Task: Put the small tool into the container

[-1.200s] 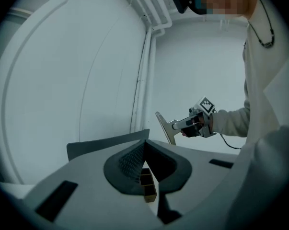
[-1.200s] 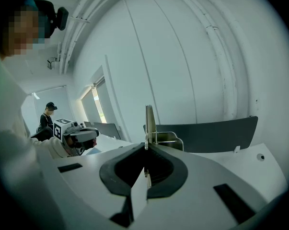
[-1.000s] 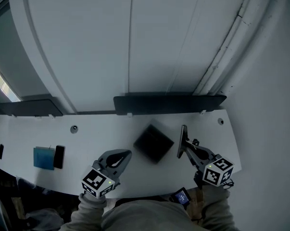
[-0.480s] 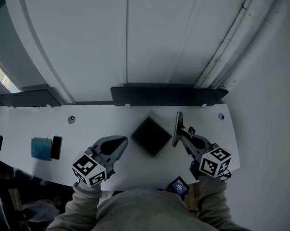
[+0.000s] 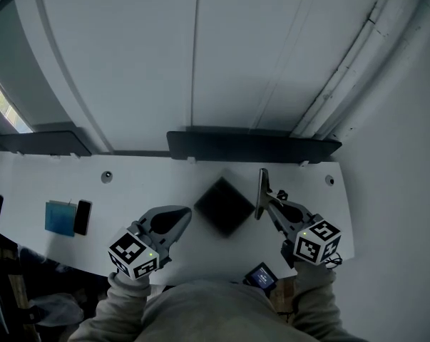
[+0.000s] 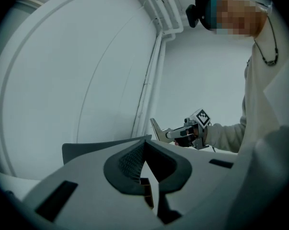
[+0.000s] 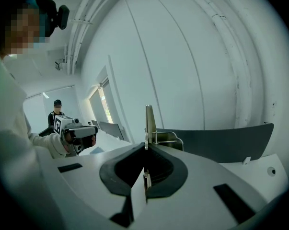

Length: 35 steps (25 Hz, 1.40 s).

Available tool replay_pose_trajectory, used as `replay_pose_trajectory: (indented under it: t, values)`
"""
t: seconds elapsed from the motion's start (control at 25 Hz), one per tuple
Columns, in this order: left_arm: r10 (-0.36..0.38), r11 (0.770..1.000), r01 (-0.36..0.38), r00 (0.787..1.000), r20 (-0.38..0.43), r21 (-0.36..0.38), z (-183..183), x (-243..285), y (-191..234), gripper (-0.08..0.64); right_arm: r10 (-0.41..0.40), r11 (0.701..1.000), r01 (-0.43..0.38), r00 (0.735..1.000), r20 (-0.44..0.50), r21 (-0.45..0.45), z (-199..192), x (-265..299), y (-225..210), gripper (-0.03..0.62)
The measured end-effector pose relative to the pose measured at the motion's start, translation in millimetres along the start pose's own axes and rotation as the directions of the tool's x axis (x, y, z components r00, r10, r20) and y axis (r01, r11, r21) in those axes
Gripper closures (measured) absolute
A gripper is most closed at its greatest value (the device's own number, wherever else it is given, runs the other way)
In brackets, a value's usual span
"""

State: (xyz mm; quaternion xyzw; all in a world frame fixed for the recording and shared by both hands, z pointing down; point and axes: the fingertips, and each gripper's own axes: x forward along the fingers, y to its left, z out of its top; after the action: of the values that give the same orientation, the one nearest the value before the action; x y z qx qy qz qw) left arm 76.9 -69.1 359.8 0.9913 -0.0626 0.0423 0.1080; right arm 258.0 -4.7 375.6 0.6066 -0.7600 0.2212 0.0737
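The container (image 5: 224, 206) is a black square box in the middle of the white table (image 5: 50, 184). Just right of it my right gripper (image 5: 266, 206) is shut on the small tool (image 5: 260, 186), a flat grey metal blade with a wire loop. In the right gripper view the tool (image 7: 149, 121) stands upright out of the closed jaws. My left gripper (image 5: 181, 215) hovers left of the container, shut, with nothing in it. The left gripper view shows its jaws meeting at the tip (image 6: 144, 141), and the tool (image 6: 156, 128) beyond them.
A dark panel (image 5: 250, 147) runs along the table's far edge. A blue pad (image 5: 59, 217) and a black phone-like item (image 5: 81, 216) lie at the table's left. A small screen device (image 5: 261, 276) sits by the person's body. Another person (image 7: 57, 110) stands far off.
My right gripper has shifted a little to the left with the tool, closer to the container's right side. The left gripper has stayed about where it was.
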Motion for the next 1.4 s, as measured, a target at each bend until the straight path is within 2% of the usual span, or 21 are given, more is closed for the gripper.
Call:
replay_pose_trajectory:
  t: [0.44,0.72,1.0,1.4]
  values:
    - [0.021,0.999,-0.021,1.0,-0.018,-0.025,-10.5,-5.0,9.1,0.558,-0.009,1.0,0.008,1.0,-0.02,-0.01,0.4,13.4,-11.3,0.569]
    - [0.022,0.998,-0.025,0.999,-0.042,-0.065,-31.3,-9.7,12.8,0.558,-0.032,0.999,0.032,0.999,-0.036,-0.023,-2.9,23.5,-20.8,0.569]
    - [0.059,0.993,-0.064,0.997,-0.058,-0.097,-44.3,-22.2,24.1,0.558,-0.017,0.996,0.009,0.995,-0.095,-0.085,-5.4,40.3,-15.9,0.569]
    - [0.088,0.987,-0.097,0.993,-0.076,-0.129,-59.2,-36.3,29.0,0.558,-0.025,0.992,0.0,0.98,-0.196,-0.128,-26.4,66.0,-24.1,0.569]
